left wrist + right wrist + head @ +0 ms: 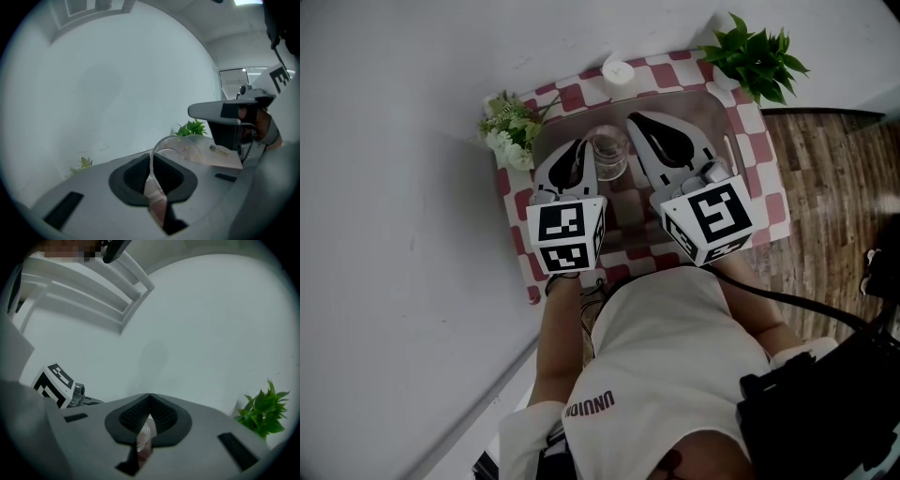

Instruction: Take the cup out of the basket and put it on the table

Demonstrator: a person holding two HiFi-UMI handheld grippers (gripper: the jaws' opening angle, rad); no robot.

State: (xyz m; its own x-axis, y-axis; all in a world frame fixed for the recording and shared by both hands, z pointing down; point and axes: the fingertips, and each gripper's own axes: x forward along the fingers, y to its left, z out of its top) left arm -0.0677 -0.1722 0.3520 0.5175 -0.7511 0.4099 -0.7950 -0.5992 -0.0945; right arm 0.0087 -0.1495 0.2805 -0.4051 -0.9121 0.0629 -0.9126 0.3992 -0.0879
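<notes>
A clear glass cup (609, 155) stands upright over the grey basket (727, 117) on the checkered table. My left gripper (587, 152) is shut on the cup's left rim. In the left gripper view the glass wall (180, 149) runs between the closed jaws of the left gripper (151, 158). My right gripper (637, 122) hovers just right of the cup, shut, with nothing between its pads. In its own view the right gripper (150, 397) points at the white wall. From the left gripper view, the right gripper (225, 112) shows beside the cup.
A bunch of white flowers (511, 131) sits at the table's left edge, a green plant (757, 56) at the back right corner, and a small white pot (616, 72) at the back. The white wall is on the left; wooden floor (825, 187) lies right.
</notes>
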